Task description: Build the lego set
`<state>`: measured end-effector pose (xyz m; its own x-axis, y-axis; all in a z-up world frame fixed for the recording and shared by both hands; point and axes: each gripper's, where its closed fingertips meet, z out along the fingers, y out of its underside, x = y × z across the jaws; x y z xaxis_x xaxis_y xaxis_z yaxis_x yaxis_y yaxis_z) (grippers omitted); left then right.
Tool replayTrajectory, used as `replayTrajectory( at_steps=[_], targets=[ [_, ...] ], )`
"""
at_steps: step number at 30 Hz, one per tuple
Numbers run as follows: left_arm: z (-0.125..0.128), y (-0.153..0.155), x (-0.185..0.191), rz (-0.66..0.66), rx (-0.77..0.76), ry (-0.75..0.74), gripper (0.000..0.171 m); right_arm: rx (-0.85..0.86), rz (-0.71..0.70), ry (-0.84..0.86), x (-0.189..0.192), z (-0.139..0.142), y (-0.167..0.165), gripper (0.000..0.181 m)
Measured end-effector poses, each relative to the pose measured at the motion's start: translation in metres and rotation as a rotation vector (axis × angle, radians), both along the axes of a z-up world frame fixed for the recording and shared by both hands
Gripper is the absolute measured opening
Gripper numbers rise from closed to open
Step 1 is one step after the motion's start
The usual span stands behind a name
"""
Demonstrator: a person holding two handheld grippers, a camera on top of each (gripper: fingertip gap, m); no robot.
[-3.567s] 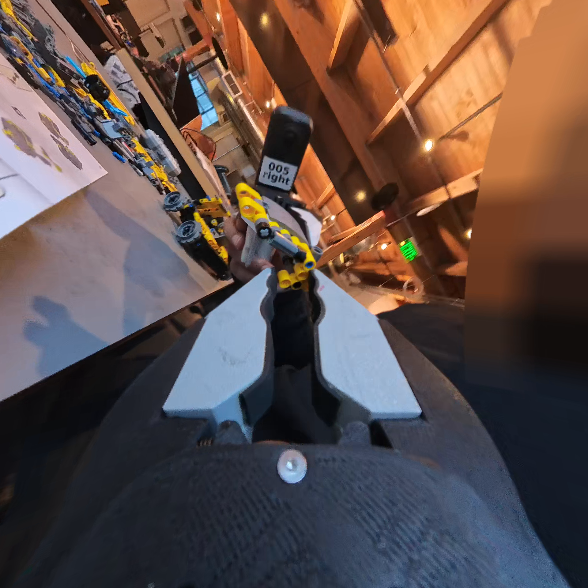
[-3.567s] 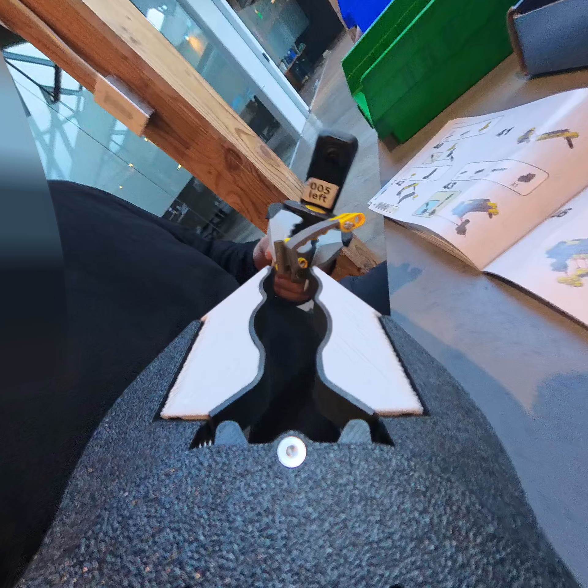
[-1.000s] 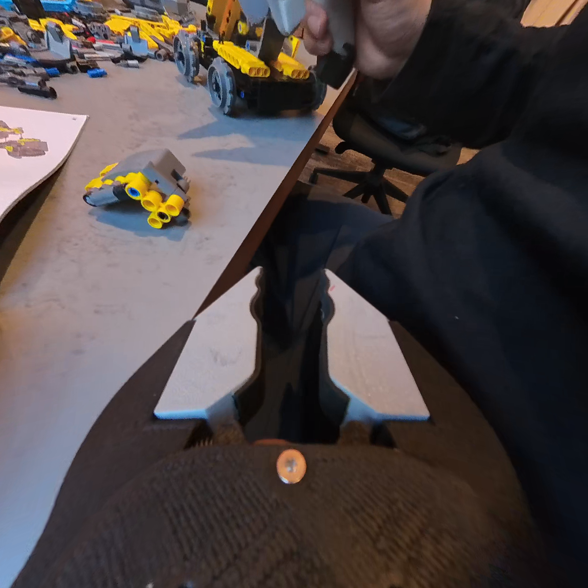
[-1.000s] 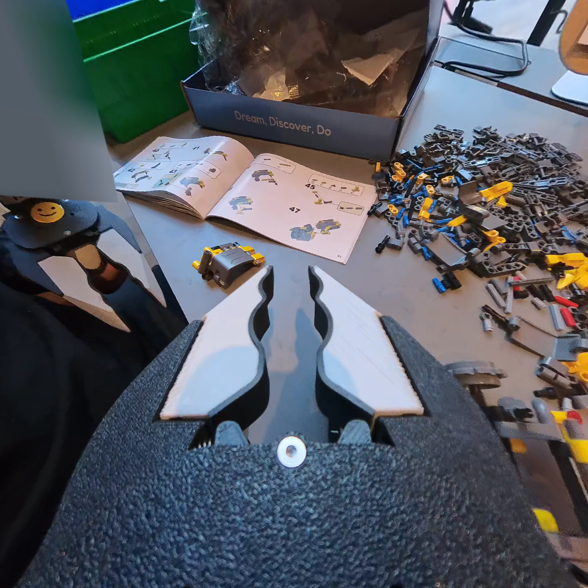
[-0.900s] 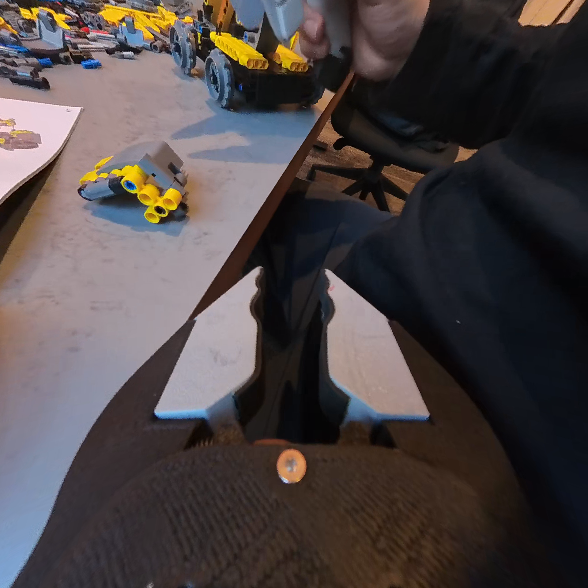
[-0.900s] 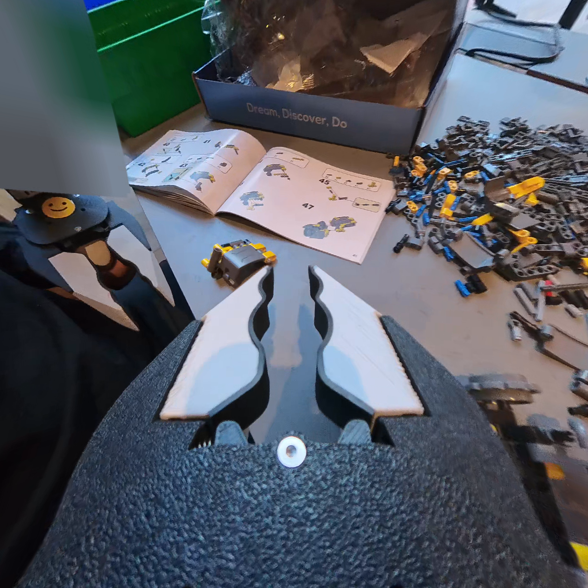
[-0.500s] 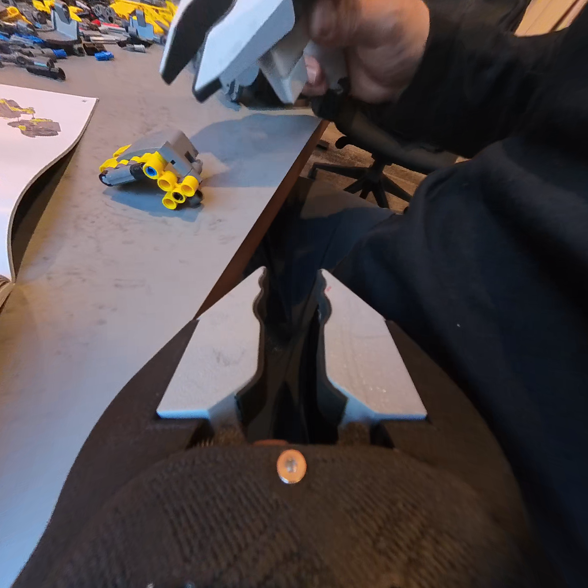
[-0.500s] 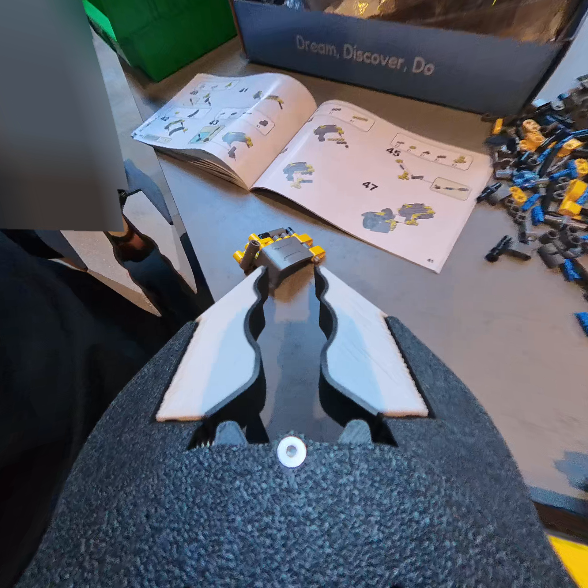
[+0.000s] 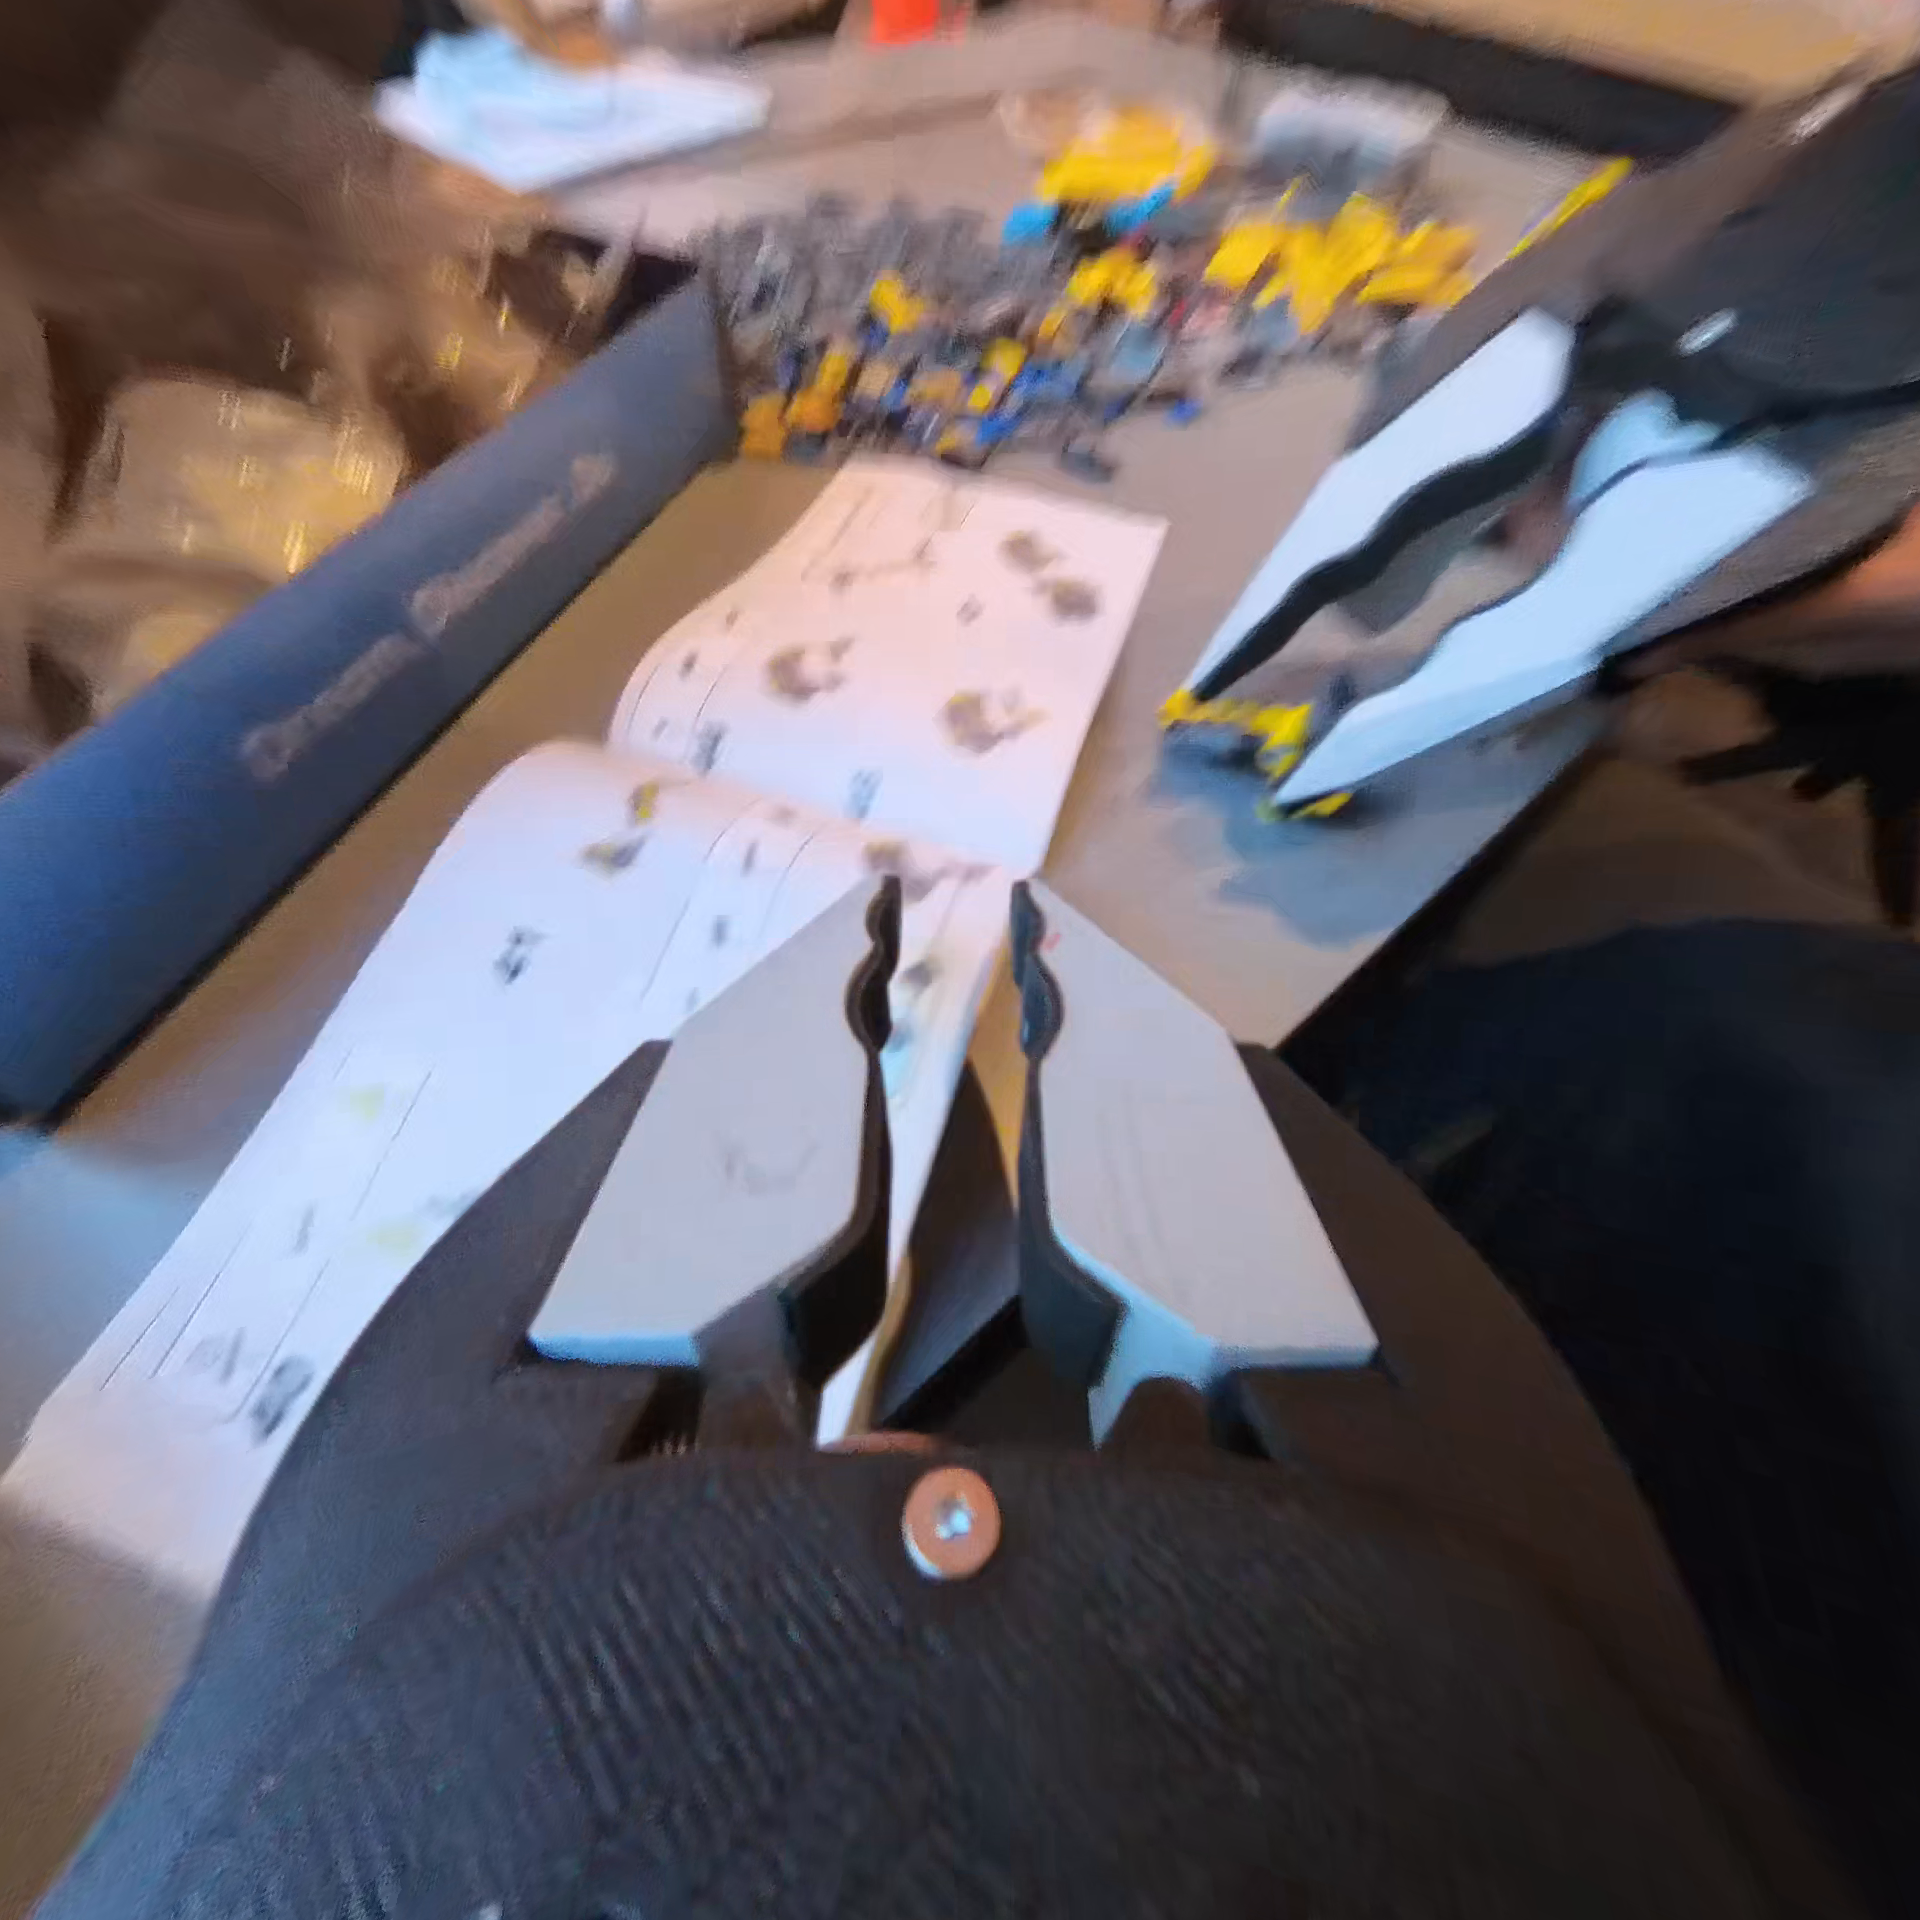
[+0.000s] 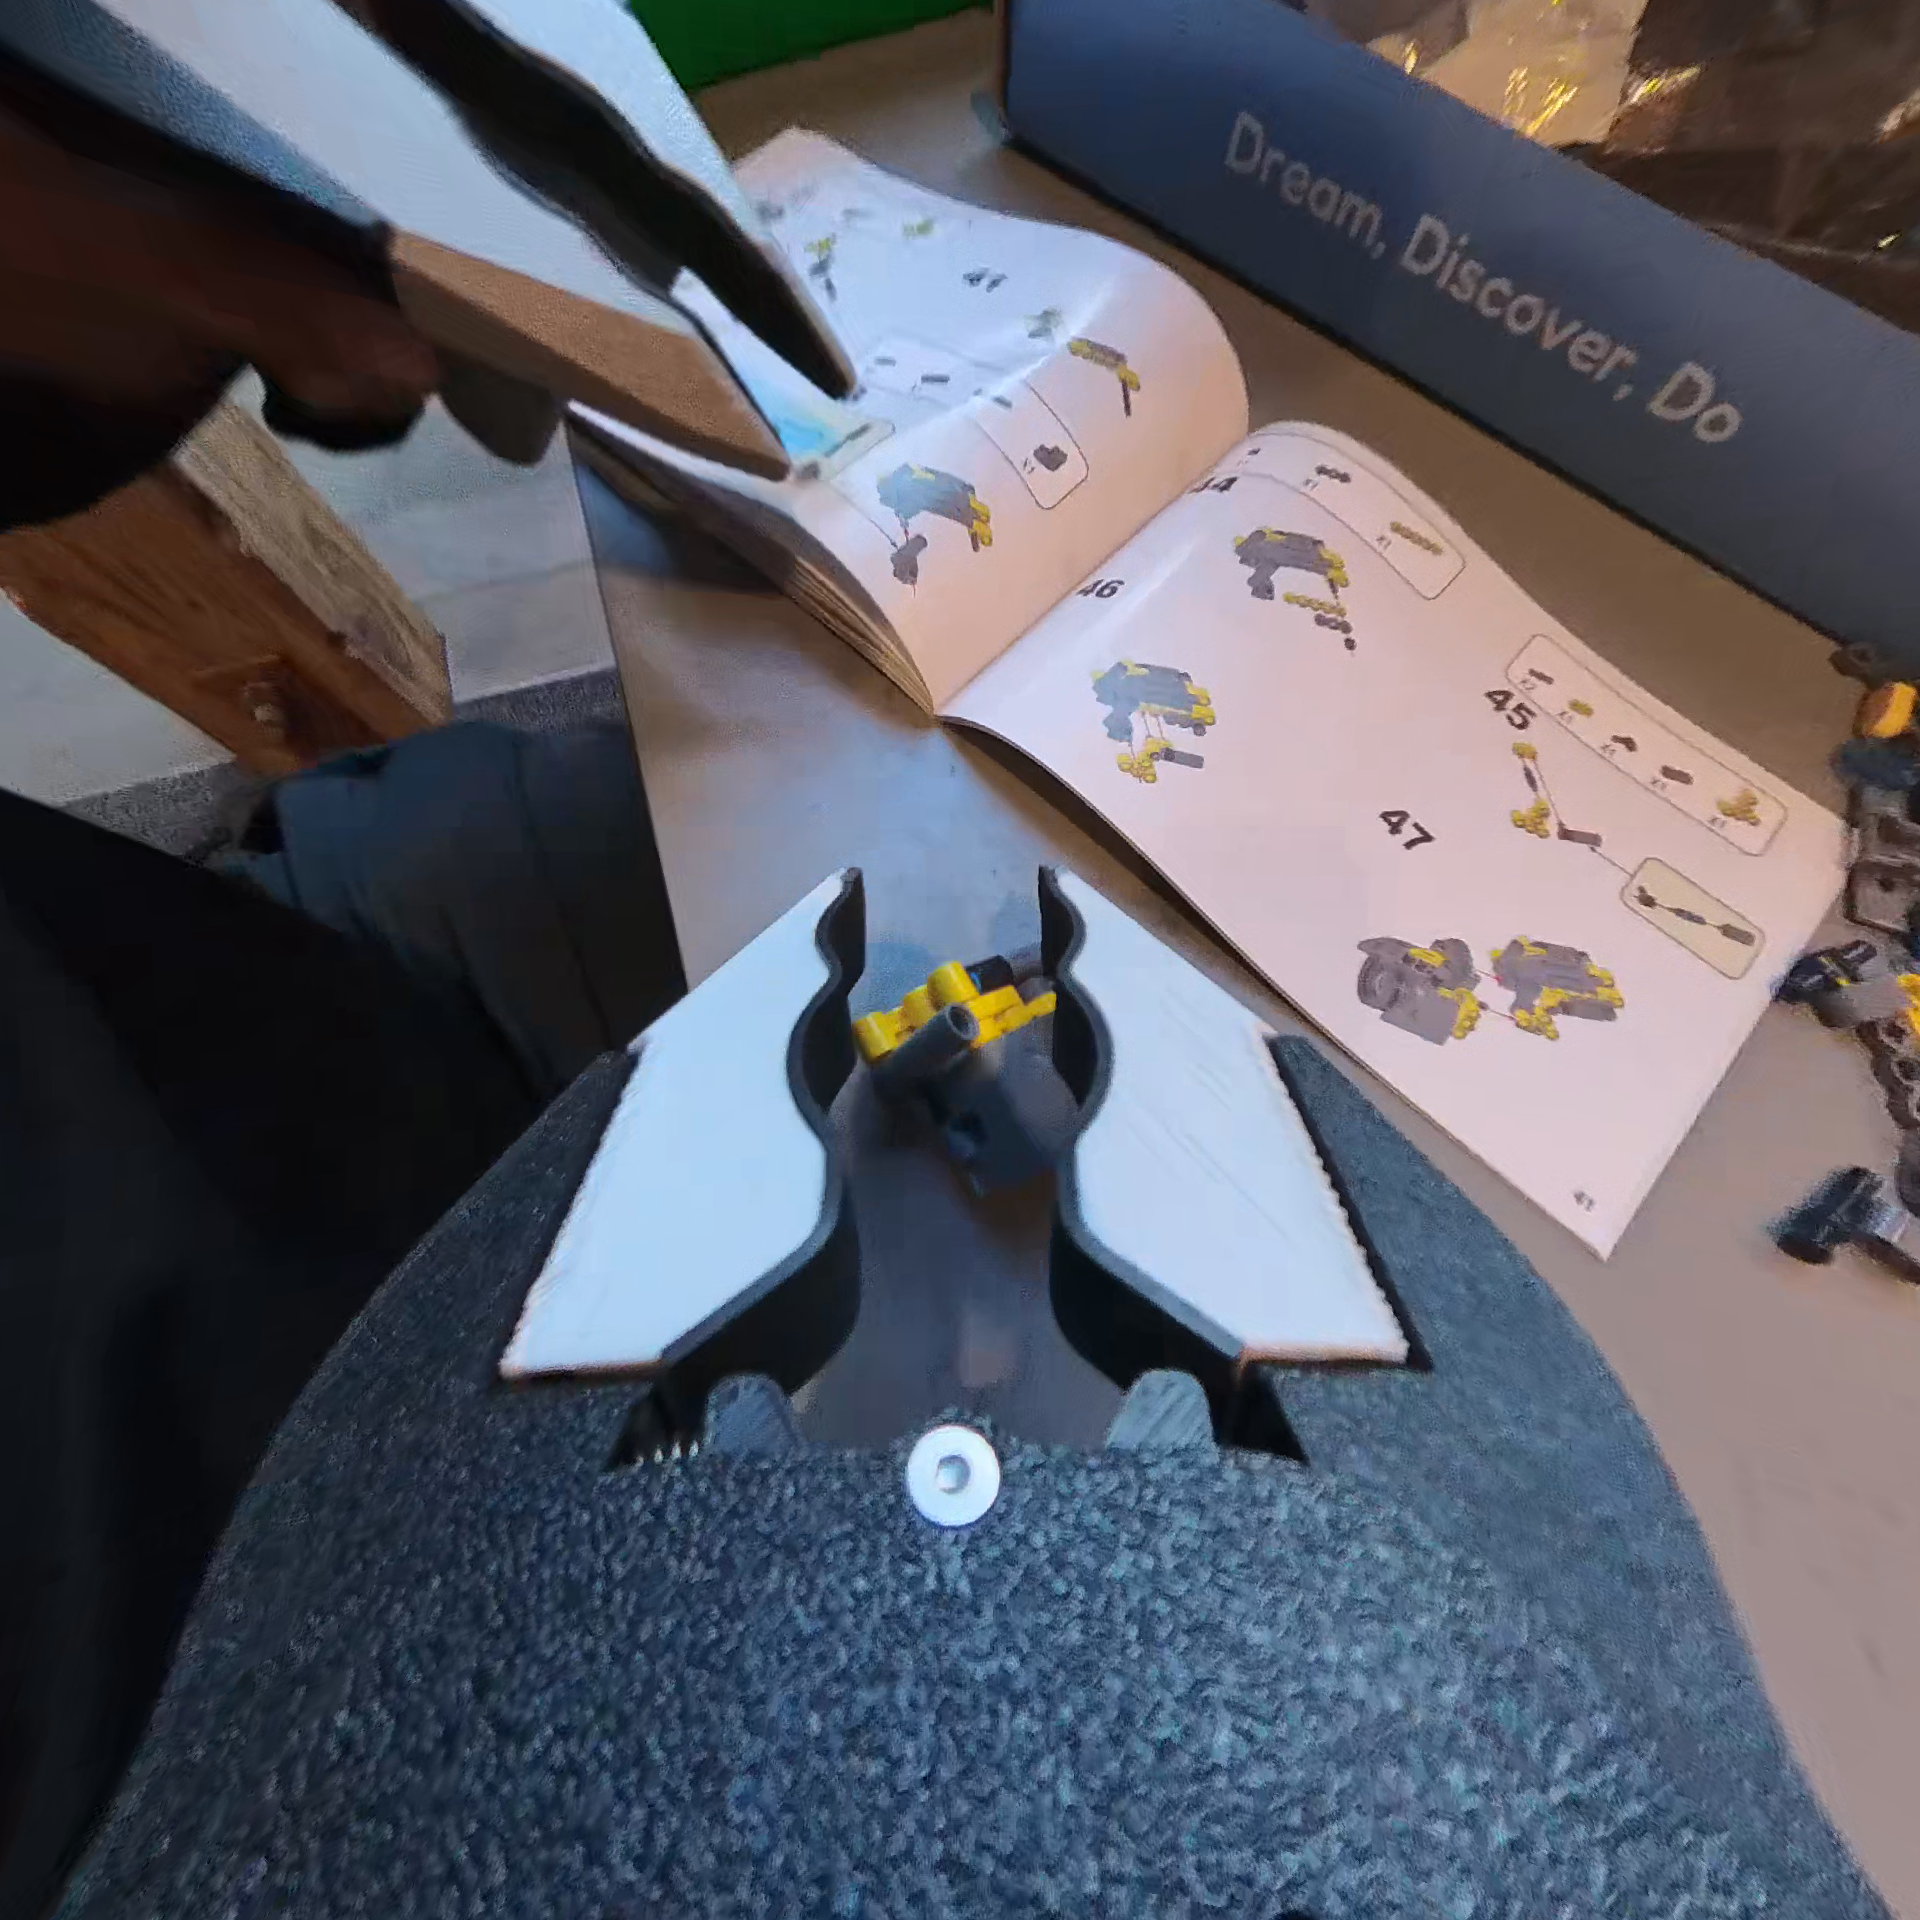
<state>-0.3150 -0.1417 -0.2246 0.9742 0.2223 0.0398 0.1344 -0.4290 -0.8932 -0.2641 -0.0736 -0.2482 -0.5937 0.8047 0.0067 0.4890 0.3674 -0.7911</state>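
A small grey and yellow brick assembly [image 10: 961, 1049] lies on the grey table near its front edge. My right gripper [image 10: 948, 883] is open and straddles it, one finger on each side; the assembly lies close to the right finger. In the blurred left wrist view the right gripper [image 9: 1242, 748] reaches down onto the assembly [image 9: 1231, 717]. My left gripper [image 9: 951, 899] is open and empty, with a narrow gap, above the left page of an open instruction booklet [image 9: 883, 644]. It also shows in the right wrist view [image 10: 816, 426], tips over the booklet [image 10: 1299, 727].
A dark blue cardboard box [image 10: 1455, 260] stands behind the booklet; it also shows in the left wrist view [image 9: 364, 675]. A pile of loose grey, yellow and blue bricks [image 9: 1039, 312] lies to the right. The table's front edge [image 10: 634, 727] runs just left of the assembly. My hands' fingertips stand some 10 cm from each other.
My right gripper has moved forward and down until the assembly sits between its fingers. My left gripper has swung left from the table edge to over the booklet.
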Motion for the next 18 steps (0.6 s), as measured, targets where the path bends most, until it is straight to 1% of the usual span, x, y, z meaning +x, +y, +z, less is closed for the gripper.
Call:
replayTrajectory(
  at_steps=[2, 3, 4, 5, 7, 9, 11, 15, 18],
  targets=[
    [-0.028, -0.014, -0.015, 0.043, -0.136, -0.02, 0.016, 0.032, 0.017, -0.033, -0.004, -0.005, -0.003, 0.033],
    [-0.039, -0.019, -0.018, 0.052, -0.176, -0.024, 0.013, 0.036, 0.03, -0.032, -0.007, -0.003, -0.006, 0.033],
    [-0.039, -0.021, -0.02, 0.061, -0.165, -0.012, 0.003, 0.034, 0.048, -0.026, -0.011, 0.0, -0.01, 0.032],
    [-0.038, -0.023, -0.021, 0.069, -0.16, -0.002, 0.0, 0.033, 0.07, -0.024, -0.017, 0.003, -0.015, 0.03],
    [-0.039, -0.027, -0.022, 0.084, -0.162, -0.003, 0.0, 0.067, 0.092, -0.053, -0.031, 0.003, -0.021, 0.021],
    [-0.038, -0.03, -0.021, 0.098, -0.157, 0.002, 0.0, 0.116, 0.09, -0.061, -0.049, 0.003, -0.025, 0.018],
    [-0.038, -0.035, -0.021, 0.112, -0.158, 0.017, 0.0, 0.111, 0.106, -0.075, -0.061, 0.002, -0.035, 0.014],
    [-0.035, -0.049, -0.024, 0.156, -0.126, 0.02, 0.0, 0.121, 0.142, -0.193, -0.067, -0.02, -0.048, 0.014],
    [-0.027, -0.06, -0.033, 0.206, -0.064, 0.025, 0.003, 0.131, 0.161, -0.211, -0.067, -0.022, -0.051, 0.013]
  ],
)
